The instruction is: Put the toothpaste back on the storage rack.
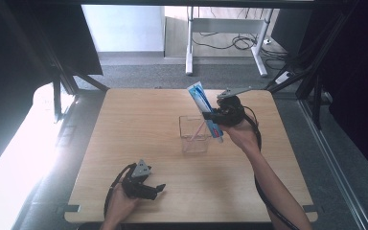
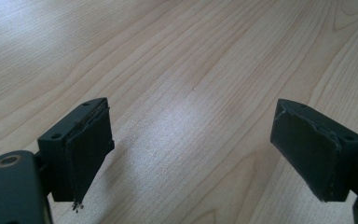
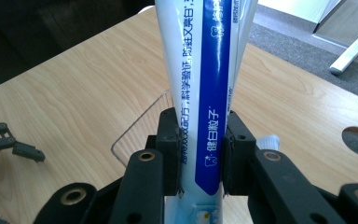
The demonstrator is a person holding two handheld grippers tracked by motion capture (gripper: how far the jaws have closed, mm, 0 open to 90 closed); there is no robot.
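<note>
Toothpaste tube (image 1: 204, 109) clamped in right gripper (image 1: 214, 116), tilted, its lower end over the rim of the clear container (image 1: 194, 135) mid-table; pink stick, likely a toothbrush (image 1: 197, 131), already inside. Left gripper (image 1: 159, 188) idle near the table's (image 1: 139, 124) front edge, jaws wide, empty. Risk: the tilted tube catches the rim and tips the light container, or slips in the pads

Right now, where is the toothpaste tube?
In the high view the toothpaste tube is right of the table's centre, clamped in the right gripper and tilted over the clear container.
</note>
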